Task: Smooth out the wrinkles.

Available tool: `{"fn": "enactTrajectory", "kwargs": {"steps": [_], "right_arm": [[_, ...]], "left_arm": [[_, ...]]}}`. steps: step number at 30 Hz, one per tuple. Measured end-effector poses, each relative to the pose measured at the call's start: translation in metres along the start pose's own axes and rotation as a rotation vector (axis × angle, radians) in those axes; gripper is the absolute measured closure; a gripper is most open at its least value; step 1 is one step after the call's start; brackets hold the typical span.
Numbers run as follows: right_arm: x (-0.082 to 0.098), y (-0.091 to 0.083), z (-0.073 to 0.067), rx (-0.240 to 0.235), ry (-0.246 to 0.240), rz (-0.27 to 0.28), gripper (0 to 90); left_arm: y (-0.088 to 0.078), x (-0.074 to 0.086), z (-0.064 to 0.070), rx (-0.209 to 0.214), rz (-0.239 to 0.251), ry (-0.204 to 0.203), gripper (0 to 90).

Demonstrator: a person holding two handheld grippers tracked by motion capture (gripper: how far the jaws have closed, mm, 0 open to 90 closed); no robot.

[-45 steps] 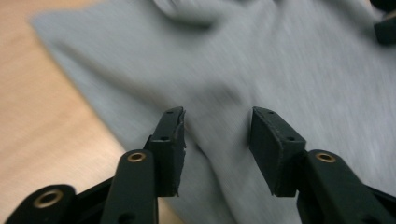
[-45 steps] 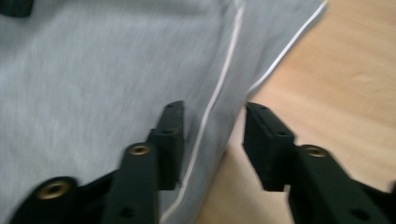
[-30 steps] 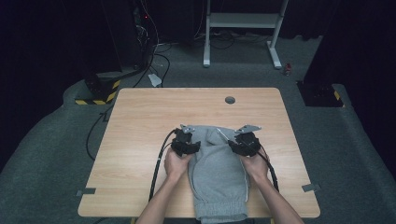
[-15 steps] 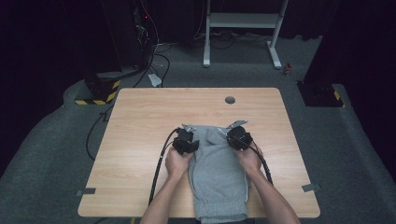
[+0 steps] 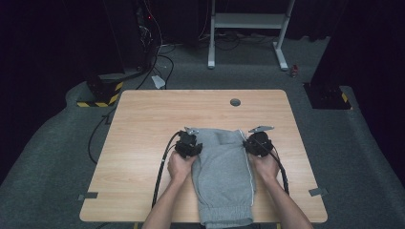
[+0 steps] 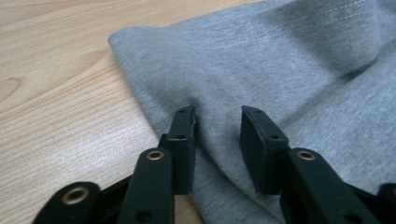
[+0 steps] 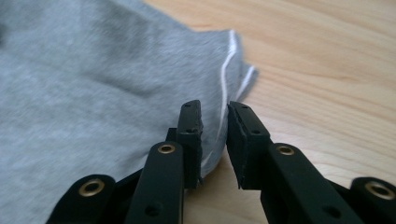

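At the near table edge, a cuffed hem of grey sweatpants (image 5: pixel 224 174) is seen hanging slightly over the front of the wooden table (image 5: pixel 143 119), with the folded garment laid lengthwise toward the middle. A white stripe (image 5: pixel 250 167) is seen along its right edge. Two forearms are brought in from the bottom. The left gripper (image 5: pixel 189 144) is held at the garment's left edge near its far end; in the left gripper view its jaws (image 6: pixel 217 140) are seen parted with a gap, grey fabric bunched between them, the pads not clearly pressed on it; the jaws have just been closing. The right gripper (image 5: pixel 258 142) is held at the right edge, level with the left one; in the right gripper view its jaws (image 7: pixel 214 135) are seen narrowly parted around the striped edge of the cloth, a slight gap left at the right pad; these jaws have just been closing and then opening a little. Black cables (image 5: pixel 160 176) are trailed back along the forearms. Farther off, a round grommet hole (image 5: pixel 235 102) is noted near the far table edge. Beyond the table, grey carpet, a white desk frame (image 5: pixel 248 28) and floor cables are visible.
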State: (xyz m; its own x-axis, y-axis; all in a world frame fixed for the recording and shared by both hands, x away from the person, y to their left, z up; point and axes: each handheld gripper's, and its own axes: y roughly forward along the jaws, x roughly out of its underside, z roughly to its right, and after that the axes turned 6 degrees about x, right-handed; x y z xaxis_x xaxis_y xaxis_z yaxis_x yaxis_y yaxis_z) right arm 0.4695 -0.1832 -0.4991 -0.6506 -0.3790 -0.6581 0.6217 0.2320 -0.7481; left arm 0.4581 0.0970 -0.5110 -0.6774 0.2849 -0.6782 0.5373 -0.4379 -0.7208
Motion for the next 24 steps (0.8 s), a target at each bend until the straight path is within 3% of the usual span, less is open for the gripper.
{"fn": "enactTrajectory", "kwargs": {"steps": [3,5,7,10,13,17,24], "right_arm": [[0.006,0.001,-0.007,-0.003,-0.051,-0.03,80.2],[0.011,-0.003,-0.012,-0.015,-0.065,-0.022,80.8],[0.015,-0.007,-0.015,-0.026,-0.09,-0.024,80.5],[0.014,-0.013,-0.016,-0.043,-0.12,-0.026,73.8],[0.006,-0.016,-0.01,-0.06,-0.062,0.008,67.2],[-0.005,-0.01,-0.008,-0.056,-0.019,0.028,65.4],[-0.018,0.009,-0.015,-0.029,-0.003,-0.001,65.0]], "left_arm": [[-0.005,0.006,0.005,0.006,-0.01,0.032,72.3],[-0.01,0.012,0.008,0.016,-0.015,0.052,73.1],[-0.017,0.017,0.008,0.04,-0.025,0.052,73.0],[-0.024,0.017,0.003,0.019,-0.01,0.044,64.7],[-0.023,0.01,-0.006,0.001,0.008,0.007,57.9],[-0.016,0.005,-0.012,0.0,0.013,-0.027,56.3],[-0.006,-0.001,-0.012,-0.028,-0.004,-0.012,59.1]]}}
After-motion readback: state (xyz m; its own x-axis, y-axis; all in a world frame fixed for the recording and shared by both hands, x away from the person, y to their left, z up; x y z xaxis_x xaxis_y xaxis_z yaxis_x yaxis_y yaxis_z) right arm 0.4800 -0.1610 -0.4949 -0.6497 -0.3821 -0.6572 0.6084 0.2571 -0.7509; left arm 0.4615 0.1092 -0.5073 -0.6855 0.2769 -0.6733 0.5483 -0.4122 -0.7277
